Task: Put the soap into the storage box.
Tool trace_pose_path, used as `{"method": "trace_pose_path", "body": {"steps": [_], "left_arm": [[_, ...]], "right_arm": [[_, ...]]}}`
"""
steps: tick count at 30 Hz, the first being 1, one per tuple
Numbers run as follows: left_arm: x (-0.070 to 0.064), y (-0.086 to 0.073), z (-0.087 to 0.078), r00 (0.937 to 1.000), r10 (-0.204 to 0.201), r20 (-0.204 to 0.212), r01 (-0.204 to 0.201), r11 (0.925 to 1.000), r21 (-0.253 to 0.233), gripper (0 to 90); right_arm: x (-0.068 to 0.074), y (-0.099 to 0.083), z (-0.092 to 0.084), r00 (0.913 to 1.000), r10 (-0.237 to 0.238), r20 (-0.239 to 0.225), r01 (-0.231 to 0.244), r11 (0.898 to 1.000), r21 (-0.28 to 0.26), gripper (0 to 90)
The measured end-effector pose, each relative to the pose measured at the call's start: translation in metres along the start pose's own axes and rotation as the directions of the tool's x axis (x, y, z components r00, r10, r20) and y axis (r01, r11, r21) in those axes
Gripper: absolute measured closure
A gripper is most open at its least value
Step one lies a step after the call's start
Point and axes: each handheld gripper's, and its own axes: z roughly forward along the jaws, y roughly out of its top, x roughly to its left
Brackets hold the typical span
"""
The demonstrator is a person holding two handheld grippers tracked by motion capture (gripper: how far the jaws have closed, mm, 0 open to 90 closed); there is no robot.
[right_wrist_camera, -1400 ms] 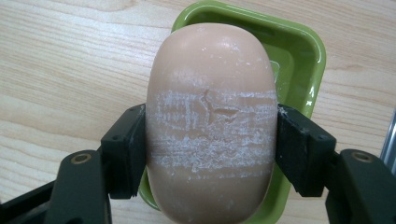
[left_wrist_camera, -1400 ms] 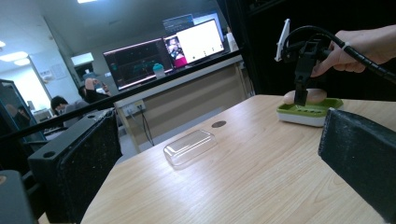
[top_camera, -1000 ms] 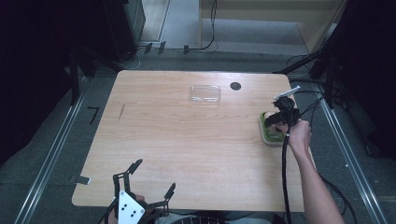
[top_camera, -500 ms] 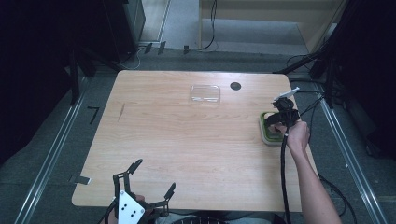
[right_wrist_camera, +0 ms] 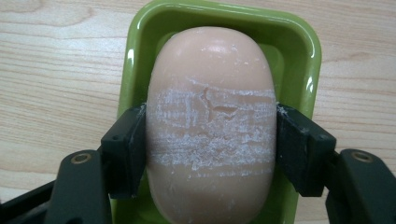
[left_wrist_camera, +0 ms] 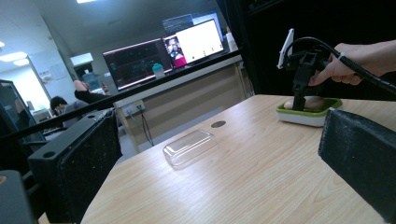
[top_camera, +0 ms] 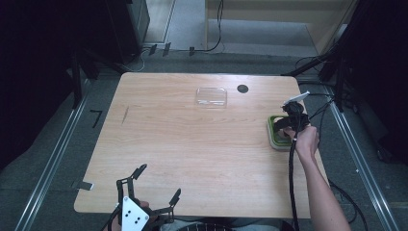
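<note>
The right tool point(right_wrist_camera: 210, 140) has its two black jaws closed on a peach-coloured bar of soap point(right_wrist_camera: 210, 126), one pad pressed to each long side across a scuffed, whitish band. The soap lies in a green soap dish point(right_wrist_camera: 299, 51) with a pale base, and the dish stands on the wooden table point(top_camera: 192, 144) near its right edge. In the high view the right tool point(top_camera: 291, 127) points down into the dish point(top_camera: 273, 137), with the person's right hand point(top_camera: 305, 142) around it and a black cable trailing back along the forearm. Farther out, a clear plastic lid point(top_camera: 211, 96) lies toward the far side of the table, with a small dark round hole point(top_camera: 242, 88) just beside it. The left tool point(top_camera: 154, 185) rests at the near edge, well apart from the dish, its jaws spread wide with nothing between them.
</note>
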Motion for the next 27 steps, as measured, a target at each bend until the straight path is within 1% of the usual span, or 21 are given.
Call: {"method": "trace_pose_path", "body": {"steps": [12, 16, 27], "left_arm": [[0.0002, -0.0001, -0.0001, 1.0000, 0.000, -0.003, 0.000, 1.0000, 0.001, 0.0], [0.0002, -0.0001, 0.0000, 1.0000, 0.000, -0.001, 0.000, 1.0000, -0.001, 0.0], [0.0000, 0.0000, 0.0000, 1.0000, -0.001, -0.001, 0.001, 1.0000, -0.001, 0.0]], "right_arm": [[0.0027, 0.0004, 0.0039, 1.0000, 0.005, 0.005, -0.005, 1.000, 0.011, 33.4], [0.0042, 0.0007, 0.0047, 0.9999, 0.007, 0.014, -0.008, 1.000, 0.017, 33.3], [0.0053, 0.0011, 0.0047, 0.9999, -0.006, 0.015, 0.005, 1.000, 0.026, 33.1]]}}
